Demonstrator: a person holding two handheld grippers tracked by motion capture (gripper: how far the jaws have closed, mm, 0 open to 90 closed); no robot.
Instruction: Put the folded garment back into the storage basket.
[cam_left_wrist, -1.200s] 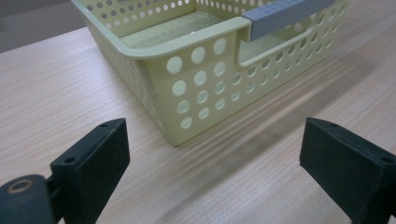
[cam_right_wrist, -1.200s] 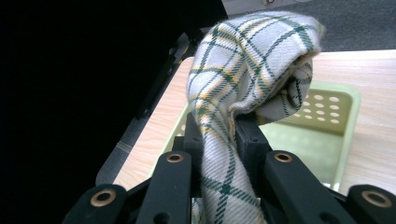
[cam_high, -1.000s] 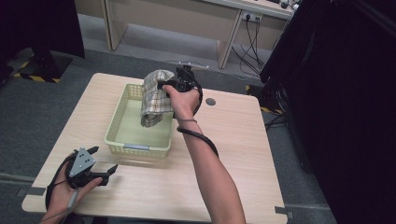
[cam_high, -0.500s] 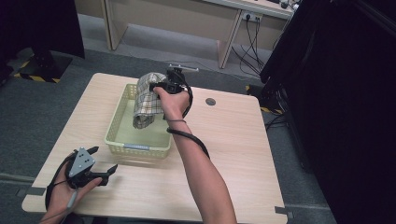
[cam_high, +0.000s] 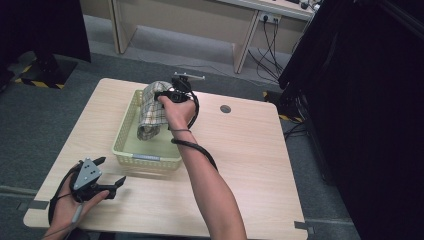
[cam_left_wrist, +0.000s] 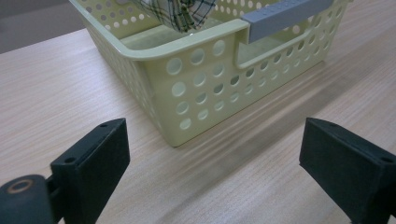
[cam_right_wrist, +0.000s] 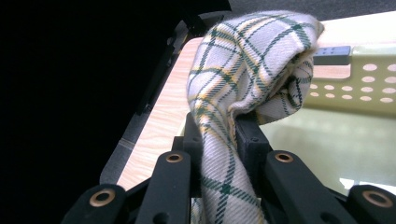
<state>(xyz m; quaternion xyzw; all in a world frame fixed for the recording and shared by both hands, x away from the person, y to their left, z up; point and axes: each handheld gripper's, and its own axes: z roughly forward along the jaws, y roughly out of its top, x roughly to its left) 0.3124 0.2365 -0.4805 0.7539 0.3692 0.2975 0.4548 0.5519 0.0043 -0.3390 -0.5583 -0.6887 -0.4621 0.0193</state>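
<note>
Nearest me, my left gripper (cam_high: 107, 181) rests on the wooden table (cam_high: 250, 165) just short of the basket's near left corner, its jaws spread wide with only bare tabletop between them. Nothing stands between those jaws and the basket (cam_left_wrist: 187, 88); the perforated wall and its grey handle strip (cam_left_wrist: 285, 11) face them.

There is one basket, pale green, with round holes in its walls. One cloth (cam_high: 152, 110) hangs over it, its lower end dipping inside toward the far half. My right forearm crosses above the basket's right rim, and its cable loops down beside that rim.

My right gripper (cam_right_wrist: 219, 135) is above the basket's far end, jaws pinched tight on a fold of the cloth. The cloth is soft, whitish plaid with dark green and yellow lines, bunched into a rounded hump above the jaws.

Beyond the basket to its right, one small round dark cap (cam_high: 225, 108) sits in the tabletop. Past the table's far edge stands a desk with cables hanging.
</note>
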